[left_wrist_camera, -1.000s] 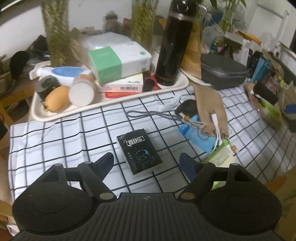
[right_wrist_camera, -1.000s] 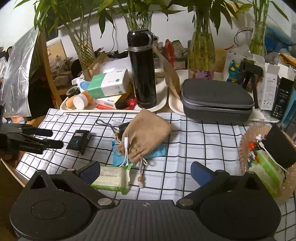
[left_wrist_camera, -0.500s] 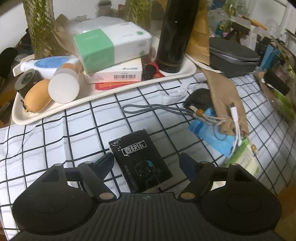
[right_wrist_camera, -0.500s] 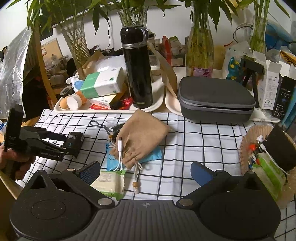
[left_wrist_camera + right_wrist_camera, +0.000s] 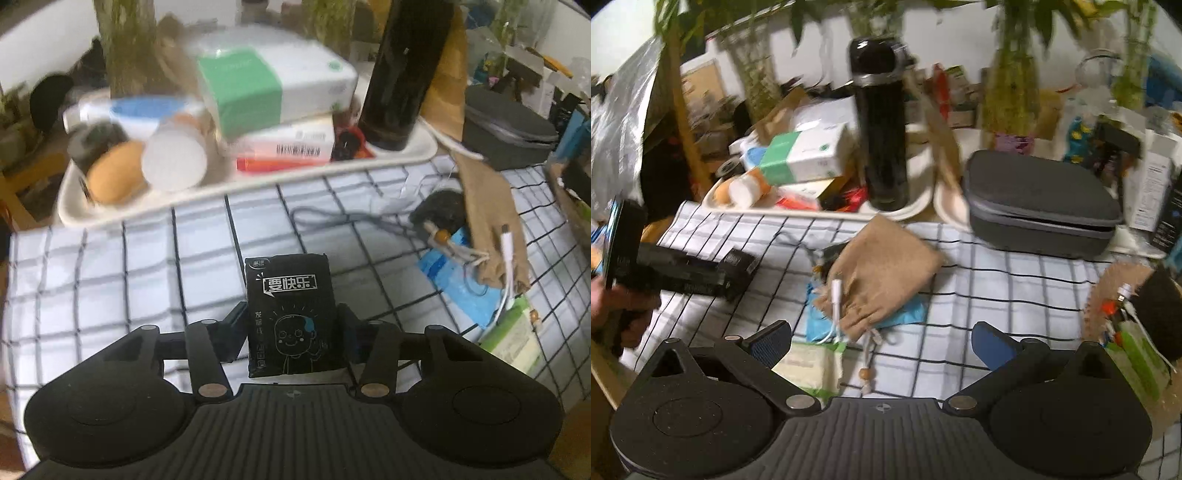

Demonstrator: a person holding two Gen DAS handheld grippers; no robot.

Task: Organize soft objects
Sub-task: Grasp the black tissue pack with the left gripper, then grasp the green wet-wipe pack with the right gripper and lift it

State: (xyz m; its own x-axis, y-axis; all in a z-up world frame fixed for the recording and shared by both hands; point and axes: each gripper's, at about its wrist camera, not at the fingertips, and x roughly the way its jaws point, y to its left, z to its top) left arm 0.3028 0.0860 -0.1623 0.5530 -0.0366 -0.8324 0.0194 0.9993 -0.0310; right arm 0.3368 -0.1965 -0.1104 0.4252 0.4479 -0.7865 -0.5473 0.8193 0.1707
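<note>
- Closing on the black tissue pack (image 5: 290, 314), the left gripper (image 5: 291, 332) is pinching it by its two long sides; the jaws have just been drawing in, and the pack is sitting squarely between them, its printed face up
- The pack is lying low on the checked tablecloth (image 5: 110, 266), in front of the white tray (image 5: 424, 147) crowded with boxes and a black flask (image 5: 402, 70); whether it is already lifting clear of the cloth I cannot tell
- The right gripper (image 5: 882, 341) is hanging wide apart and holding nothing; it is hovering over a green-edged wipes packet (image 5: 812, 365), with the tan drawstring pouch (image 5: 882, 273) and a blue packet (image 5: 905, 314) just beyond
- By my reading the pick-up of the first soft thing is under way; the grip looks made, the carry not yet begun
- Next, I judge, the left hand is needing a gentle lift; the pack is soft and could buckle if squeezed harder
- Meanwhile the right claw is needing to drop onto the wipes packet, minding the white cable (image 5: 836, 295) draped over the pouch
</note>
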